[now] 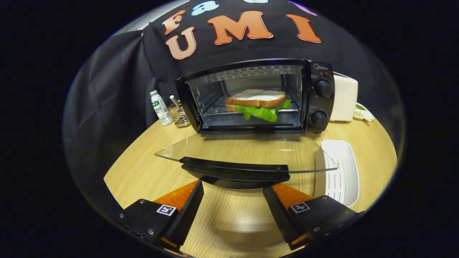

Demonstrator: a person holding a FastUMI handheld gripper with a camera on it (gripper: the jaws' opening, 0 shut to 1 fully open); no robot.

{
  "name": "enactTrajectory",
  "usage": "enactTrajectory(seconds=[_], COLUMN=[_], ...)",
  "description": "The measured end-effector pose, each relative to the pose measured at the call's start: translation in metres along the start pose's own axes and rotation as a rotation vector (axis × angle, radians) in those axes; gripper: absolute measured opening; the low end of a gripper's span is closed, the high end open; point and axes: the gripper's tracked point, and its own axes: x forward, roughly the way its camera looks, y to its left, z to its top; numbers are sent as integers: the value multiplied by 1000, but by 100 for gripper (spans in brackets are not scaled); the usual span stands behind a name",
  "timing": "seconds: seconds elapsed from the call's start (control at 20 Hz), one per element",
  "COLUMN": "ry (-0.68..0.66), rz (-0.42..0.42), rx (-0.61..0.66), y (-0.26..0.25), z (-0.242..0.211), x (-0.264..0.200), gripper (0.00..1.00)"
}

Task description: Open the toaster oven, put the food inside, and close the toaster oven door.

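A black toaster oven [319, 96] stands on the wooden table with its glass door [244, 150] folded down flat toward me. A sandwich [256, 104] of white bread and green lettuce lies on the rack inside the oven. The door's black handle [235, 170] sits just ahead of my gripper [233, 195], slightly above the fingertips. My gripper is open, its black fingers [188, 206] spread wide with nothing between them.
A white tray [340, 168] lies on the table to the right of the door. A small bottle [160, 107] and a wire holder [179, 114] stand left of the oven. A white box [344, 98] and a small dish [363, 111] sit to the oven's right.
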Motion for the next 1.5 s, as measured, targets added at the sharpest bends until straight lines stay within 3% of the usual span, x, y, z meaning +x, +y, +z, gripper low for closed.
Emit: enactTrajectory(seconds=[0.55, 0.75, 1.15, 1.5], ry=[-163, -214, -340, -500], rz=[-56, -22, -94, -79], rx=[44, 112, 67, -54], y=[-5, 1, -11, 5], z=[83, 114, 161, 192], x=[0, 3, 10, -30], gripper=[99, 98, 98, 98])
